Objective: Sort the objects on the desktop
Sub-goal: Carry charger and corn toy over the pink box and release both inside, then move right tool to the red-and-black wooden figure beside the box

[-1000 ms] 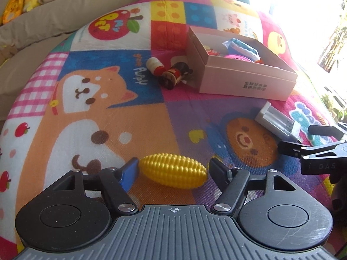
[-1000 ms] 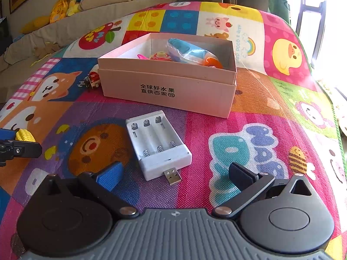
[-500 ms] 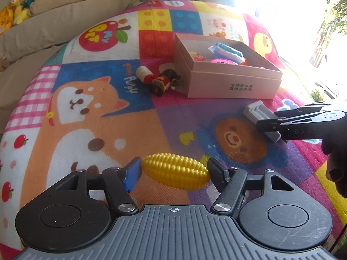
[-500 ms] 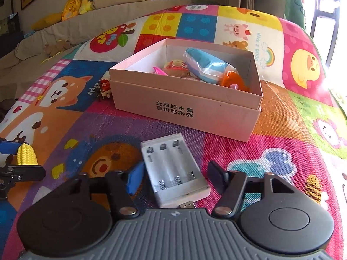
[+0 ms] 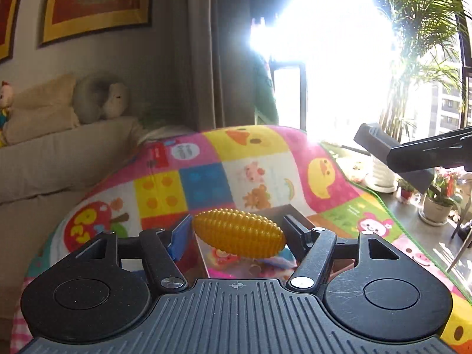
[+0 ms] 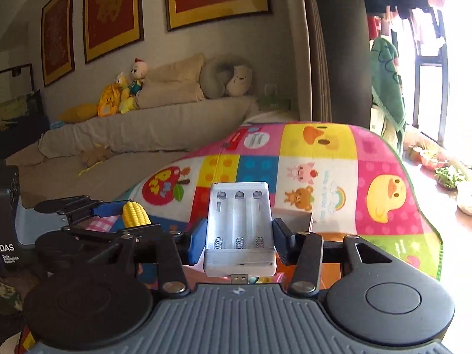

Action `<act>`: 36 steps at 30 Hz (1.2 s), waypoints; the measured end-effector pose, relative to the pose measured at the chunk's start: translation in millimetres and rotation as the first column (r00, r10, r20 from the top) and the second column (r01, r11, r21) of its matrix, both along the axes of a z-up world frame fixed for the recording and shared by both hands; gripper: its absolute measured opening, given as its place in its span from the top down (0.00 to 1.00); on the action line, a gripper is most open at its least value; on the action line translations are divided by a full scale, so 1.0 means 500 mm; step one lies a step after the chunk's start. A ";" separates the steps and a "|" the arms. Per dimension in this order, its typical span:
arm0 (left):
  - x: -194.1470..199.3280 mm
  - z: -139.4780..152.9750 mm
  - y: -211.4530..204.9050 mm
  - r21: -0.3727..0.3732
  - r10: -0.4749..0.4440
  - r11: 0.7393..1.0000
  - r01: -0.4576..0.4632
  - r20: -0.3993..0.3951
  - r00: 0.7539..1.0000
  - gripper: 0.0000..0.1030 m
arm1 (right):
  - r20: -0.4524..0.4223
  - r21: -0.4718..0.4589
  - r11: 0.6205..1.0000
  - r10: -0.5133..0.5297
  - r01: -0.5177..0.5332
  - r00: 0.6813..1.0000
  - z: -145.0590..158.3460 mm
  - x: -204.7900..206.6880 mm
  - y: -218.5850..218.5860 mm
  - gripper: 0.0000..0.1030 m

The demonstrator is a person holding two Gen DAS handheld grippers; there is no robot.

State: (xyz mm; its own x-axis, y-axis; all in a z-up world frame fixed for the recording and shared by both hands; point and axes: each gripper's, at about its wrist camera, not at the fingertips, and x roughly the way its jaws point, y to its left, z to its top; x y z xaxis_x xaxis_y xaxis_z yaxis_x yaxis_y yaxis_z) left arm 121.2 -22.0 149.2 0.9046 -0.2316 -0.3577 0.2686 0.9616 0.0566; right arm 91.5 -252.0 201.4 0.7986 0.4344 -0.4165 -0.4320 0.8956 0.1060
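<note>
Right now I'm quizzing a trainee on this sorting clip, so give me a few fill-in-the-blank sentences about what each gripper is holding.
1. The left gripper is shut on a yellow toy ____.
2. The right gripper is shut on a white battery ____.
3. The number of battery slots in it is ____.
4. From its near end sticks out a ____ plug.

Missing words: corn; charger; three; USB
</note>
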 end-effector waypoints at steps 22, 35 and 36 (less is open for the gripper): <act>-0.066 -0.236 0.163 0.035 0.241 0.970 -0.242 -0.304 0.922 0.03 | -0.168 -0.001 0.999 -0.037 0.038 0.985 -0.108 0.263 0.150 0.53; -0.084 -0.281 0.311 0.003 0.520 0.835 -0.550 -0.333 0.787 0.02 | -0.006 -0.308 0.948 0.085 -0.082 0.996 -0.162 0.156 0.305 0.57; -0.085 -0.282 0.318 -0.003 0.523 0.831 -0.557 -0.337 0.783 0.02 | -0.011 -0.335 0.935 0.123 -0.119 0.992 -0.175 0.137 0.327 0.59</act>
